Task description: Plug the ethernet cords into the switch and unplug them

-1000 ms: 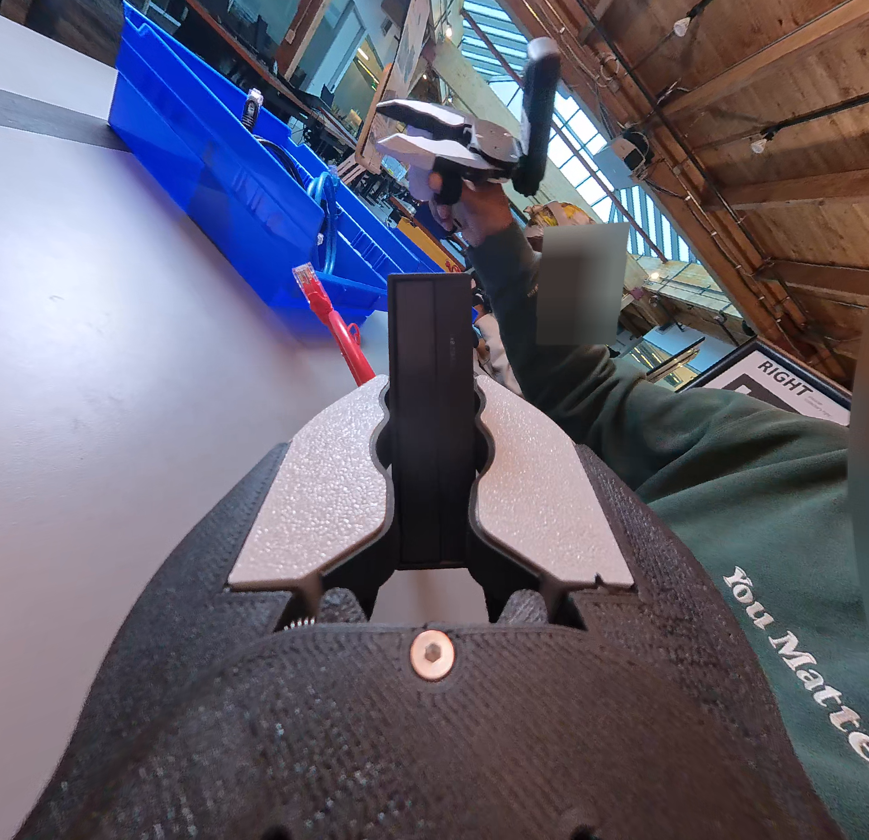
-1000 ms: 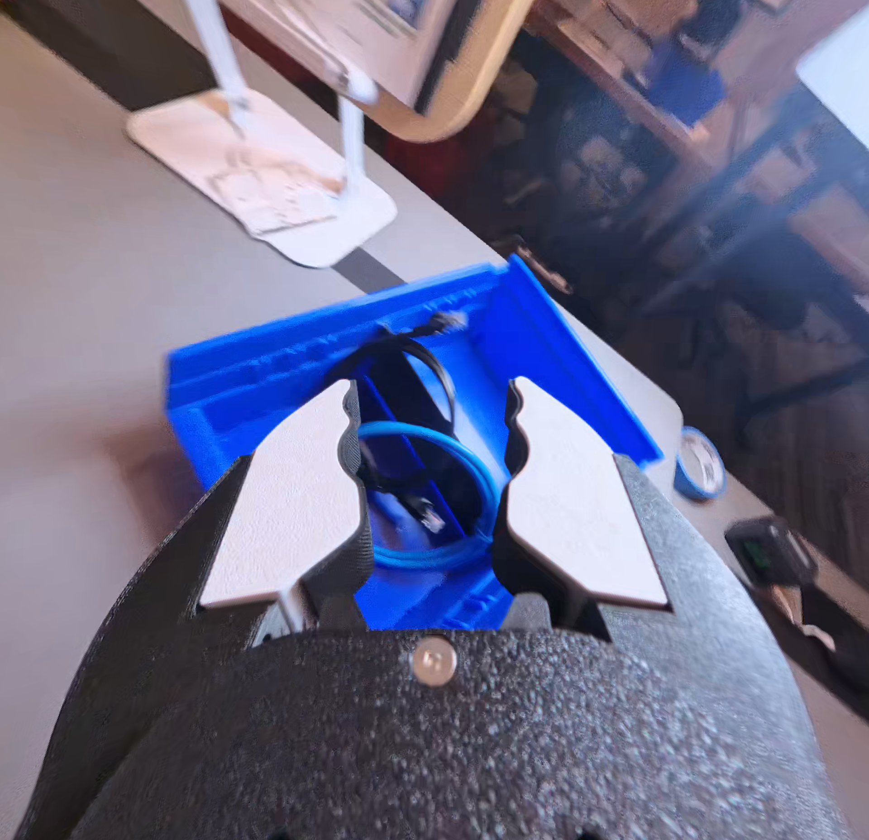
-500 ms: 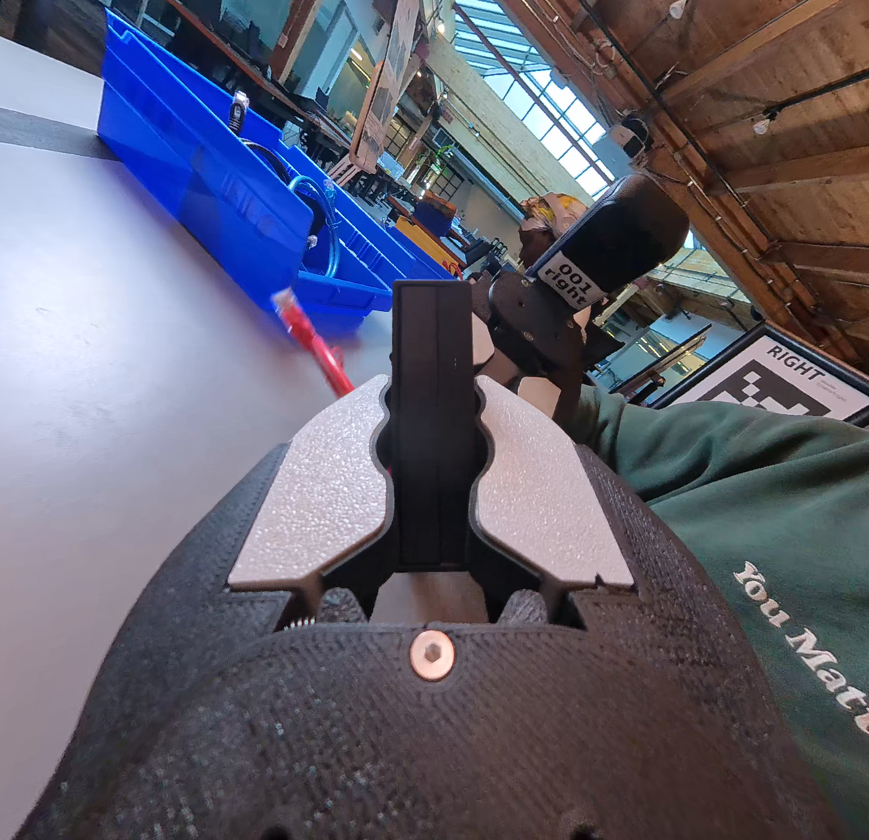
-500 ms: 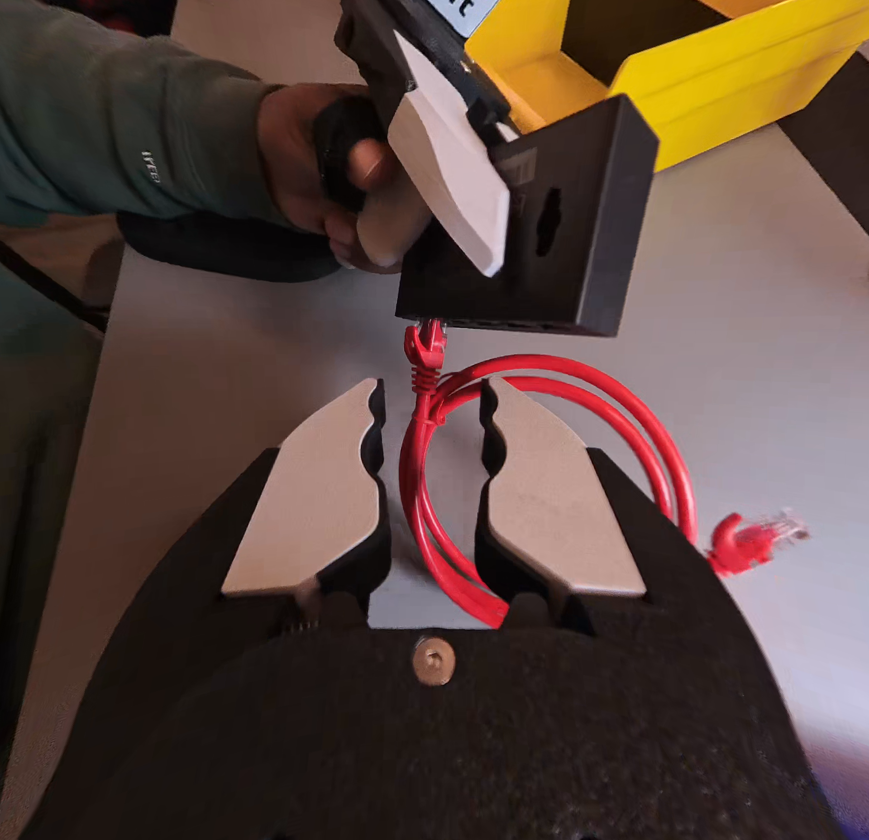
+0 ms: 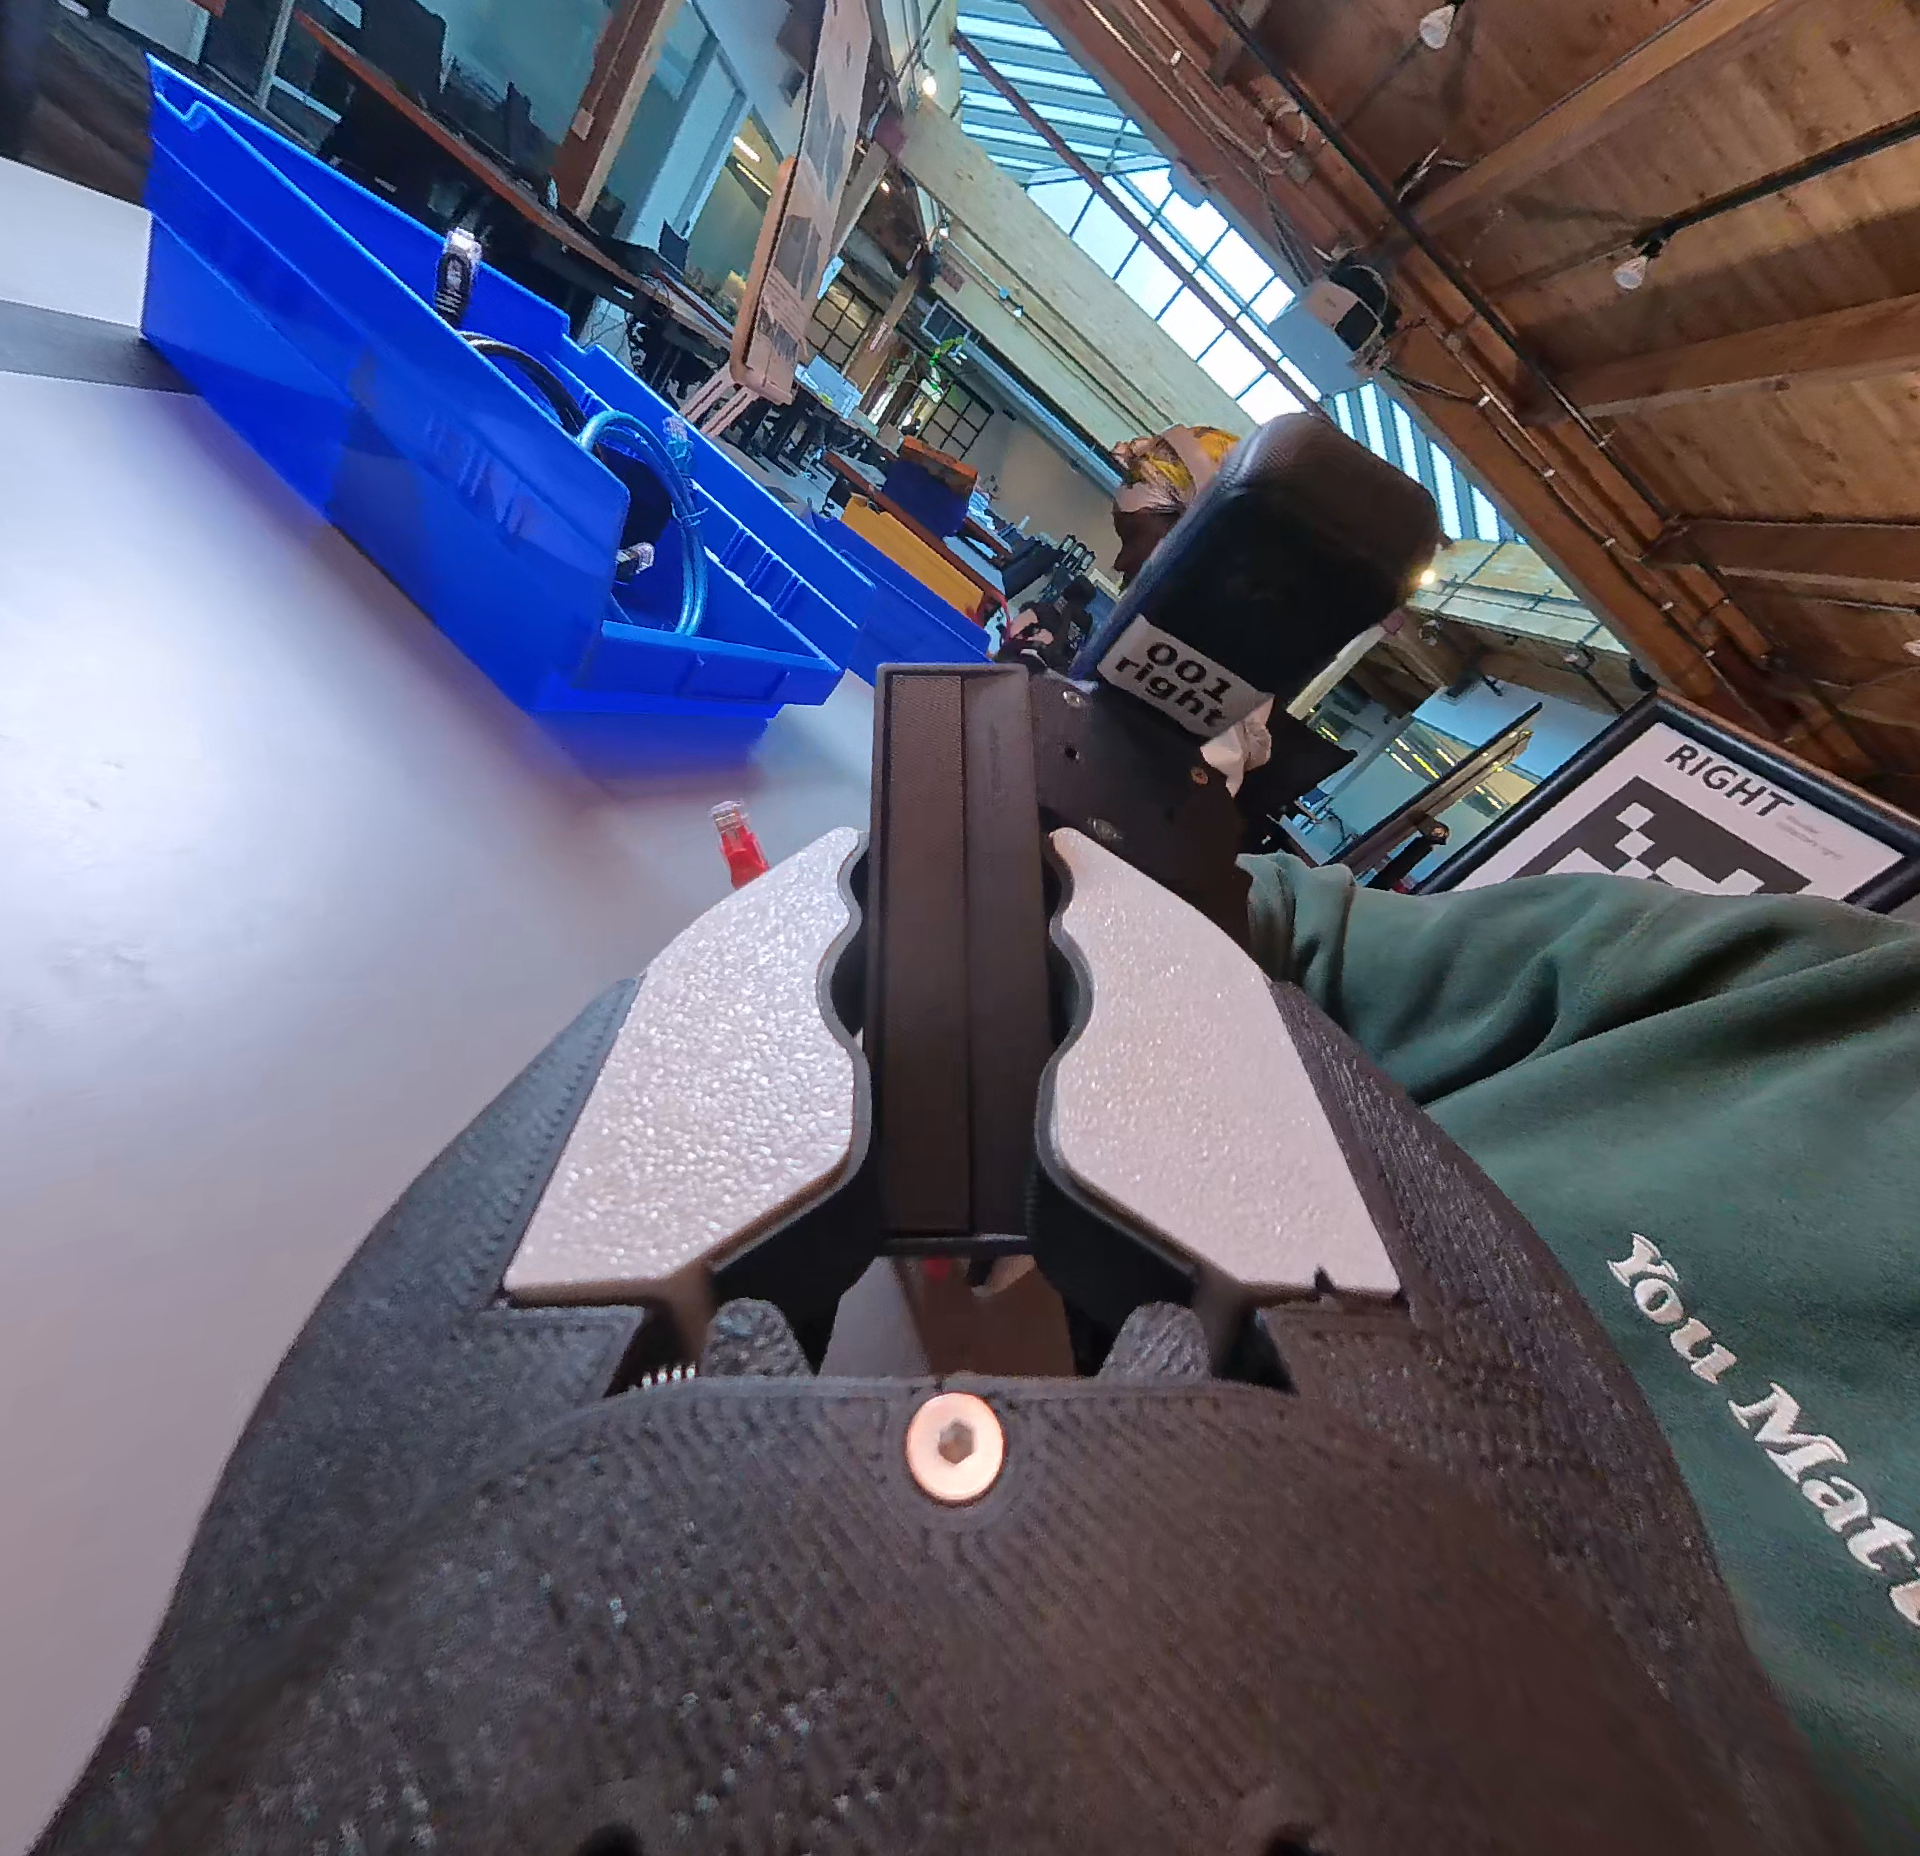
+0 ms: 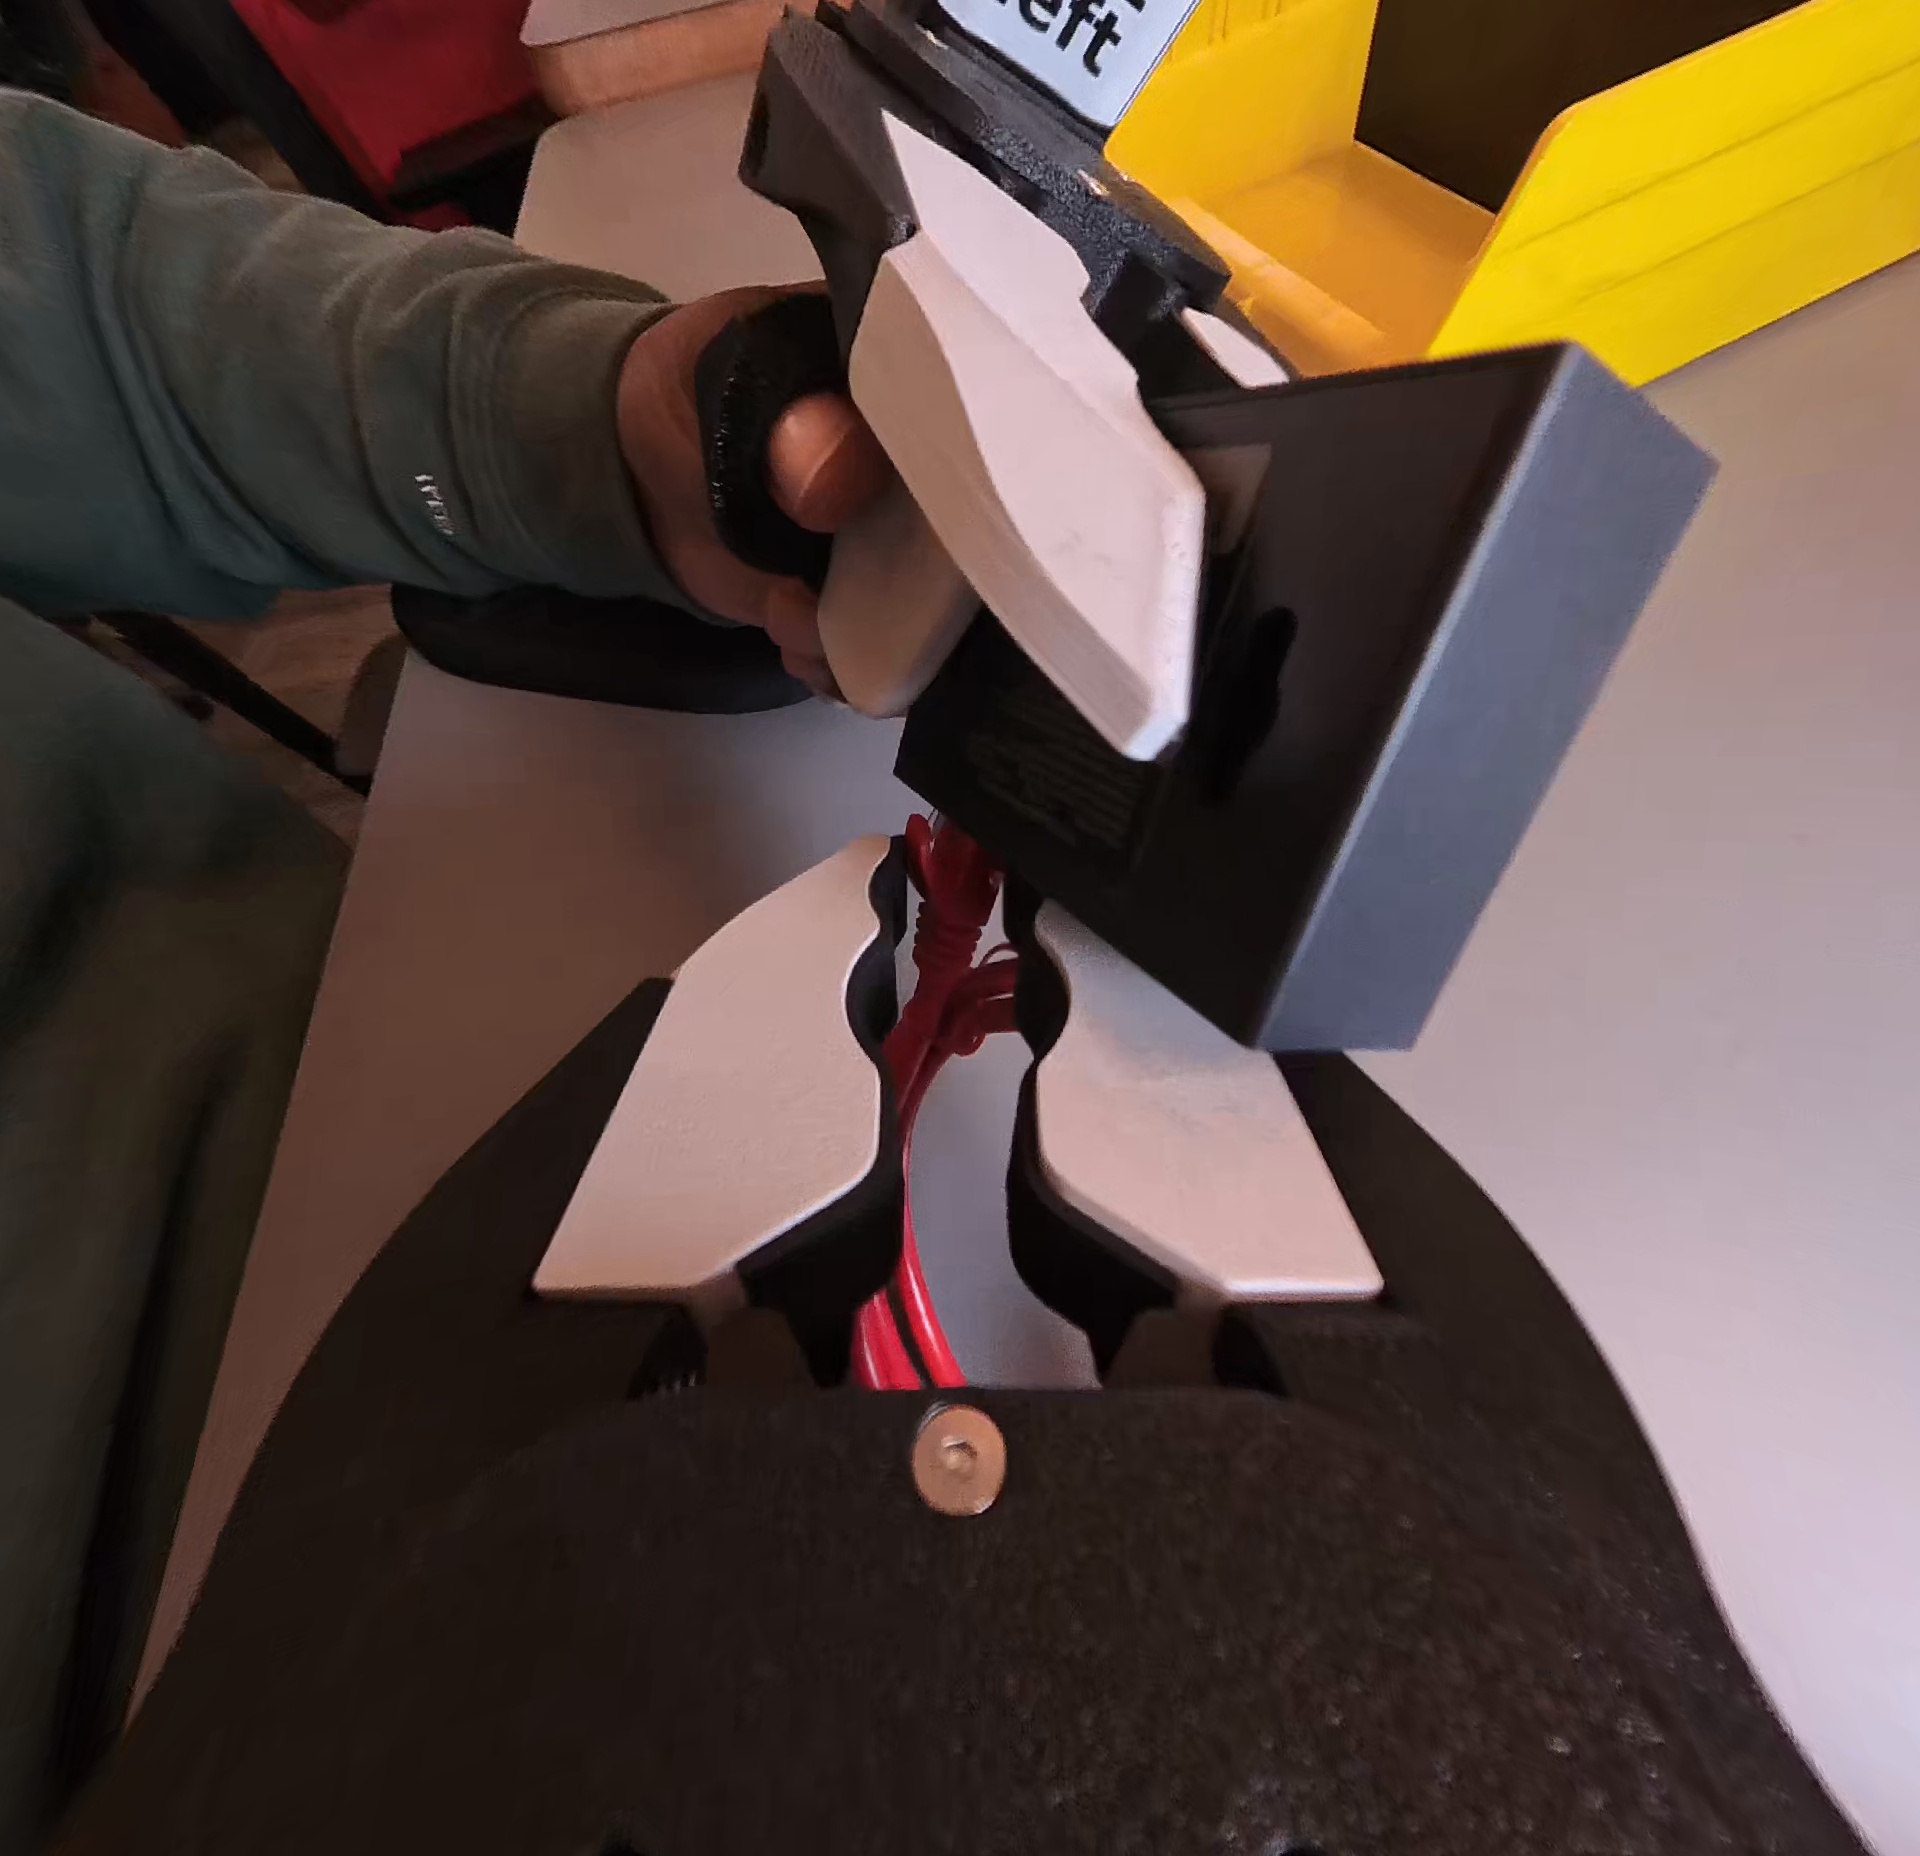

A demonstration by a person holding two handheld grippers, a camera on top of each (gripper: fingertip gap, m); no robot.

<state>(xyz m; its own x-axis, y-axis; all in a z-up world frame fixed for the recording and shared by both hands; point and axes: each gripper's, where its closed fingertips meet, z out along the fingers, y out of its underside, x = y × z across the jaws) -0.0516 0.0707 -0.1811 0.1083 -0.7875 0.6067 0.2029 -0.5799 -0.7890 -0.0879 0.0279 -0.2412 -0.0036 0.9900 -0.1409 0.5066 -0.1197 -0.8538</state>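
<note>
**Jaws closed on switch and red cord**

Jaws of the left gripper (image 5: pixel 956 985) are clamped on the black switch (image 5: pixel 954 954), which is held edge-on between the pale fingers (image 5: pixel 717 1068) and lifted clear of the grey worktop (image 5: pixel 208 871). In the right wrist view the same switch (image 6: pixel 1351 726) is seen tilted, gripped by the left gripper (image 6: pixel 1153 518) in a person's hand (image 6: pixel 748 497) with a green sleeve (image 6: pixel 260 404).

Jaws of the right gripper (image 6: pixel 961 933) are narrowed around the red cord (image 6: pixel 951 933) just below its plug, which sits at the lower edge of the switch; whether the plug is fully seated cannot be told, nor whether the cord is firmly pinched. Loops of the cord are seen running down between the fingers (image 6: pixel 758 1110).

From the left wrist view, the cord's free plug (image 5: pixel 736 850) is seen near the worktop beside the left finger. A blue bin (image 5: pixel 436 476) holding a blue cord (image 5: pixel 665 518) and a black one (image 5: pixel 520 362) is set farther back. A yellow bin (image 6: pixel 1621 196) is seen behind the switch in the right wrist view.
</note>
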